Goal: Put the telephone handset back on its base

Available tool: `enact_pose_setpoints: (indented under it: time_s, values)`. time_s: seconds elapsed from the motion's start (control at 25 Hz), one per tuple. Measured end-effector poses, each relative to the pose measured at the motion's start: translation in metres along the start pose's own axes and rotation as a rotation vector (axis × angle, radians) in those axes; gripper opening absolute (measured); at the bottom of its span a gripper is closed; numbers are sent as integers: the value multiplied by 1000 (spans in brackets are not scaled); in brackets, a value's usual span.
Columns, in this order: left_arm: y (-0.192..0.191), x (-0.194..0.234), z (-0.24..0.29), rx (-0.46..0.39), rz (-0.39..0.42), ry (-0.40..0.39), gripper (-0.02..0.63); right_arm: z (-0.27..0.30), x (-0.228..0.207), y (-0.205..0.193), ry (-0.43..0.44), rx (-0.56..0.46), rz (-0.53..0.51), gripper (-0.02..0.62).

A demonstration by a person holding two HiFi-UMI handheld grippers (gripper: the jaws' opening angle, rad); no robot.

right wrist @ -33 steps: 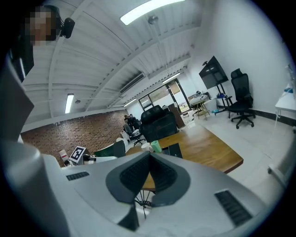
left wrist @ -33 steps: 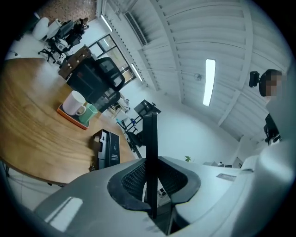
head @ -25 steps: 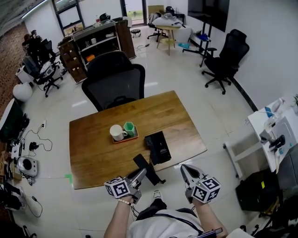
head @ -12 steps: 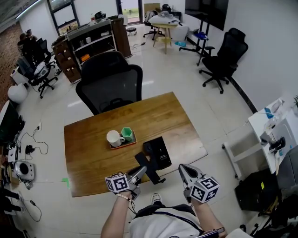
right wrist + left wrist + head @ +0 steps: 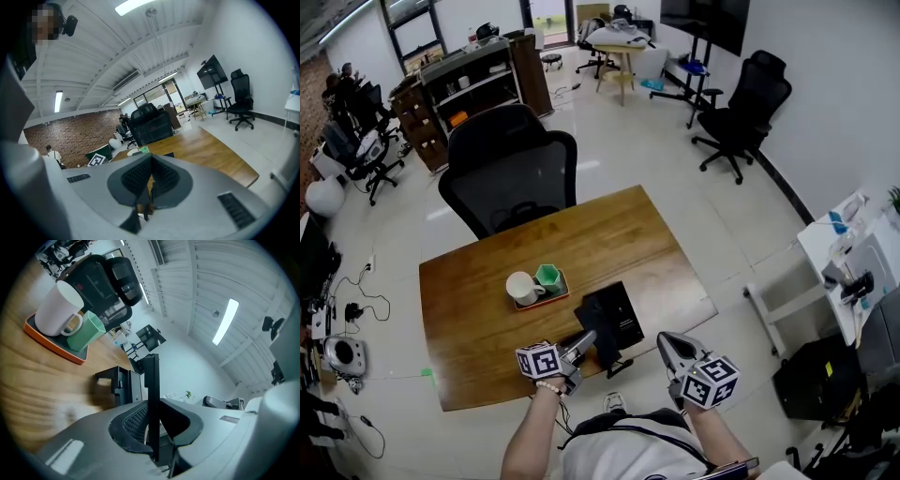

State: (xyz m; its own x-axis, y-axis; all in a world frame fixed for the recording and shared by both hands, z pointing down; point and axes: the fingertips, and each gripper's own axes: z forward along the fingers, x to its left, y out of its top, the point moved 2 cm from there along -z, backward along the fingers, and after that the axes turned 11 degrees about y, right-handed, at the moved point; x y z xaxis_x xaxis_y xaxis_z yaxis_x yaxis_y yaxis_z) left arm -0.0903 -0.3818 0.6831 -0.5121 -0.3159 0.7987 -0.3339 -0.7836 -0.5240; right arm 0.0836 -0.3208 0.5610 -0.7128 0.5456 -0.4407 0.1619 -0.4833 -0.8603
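- Grips handset edge-on in left gripper; clamps both flat faces squarely, going by the left gripper view.
- Carries it low over table, lower centre of head view, right at the left edge of base; cannot tell whether touching yet or just above.
- In the left gripper view, shows the base left of centre, just beyond the handset, with nothing seated on it as far as visible.
- Holds right gripper idle at lower right of centre, off the table's near edge, pads pressed together on nothing.
- Notes tray with mug and cup to the upper left of the base, apart from it and out of the likely path.
- Judged progress: pick-up done, carry close to finished.
- Judged remaining: turn the handset flat, line it up over the cradle, lower until seated, then open the left claw and back away.
- Not done: no seating, no release.
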Motion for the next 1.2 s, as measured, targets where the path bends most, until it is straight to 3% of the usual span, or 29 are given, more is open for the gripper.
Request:
enact_pose_setpoints:
  time_s: [0.68,1.2]
  values:
    - [-1,40,46,114,-20,5,67,32,-18,-1,-6,38,13,0]
    - [-6,50,61,149,-62,-15,70,24,-21,-3,-32,34,30,0]
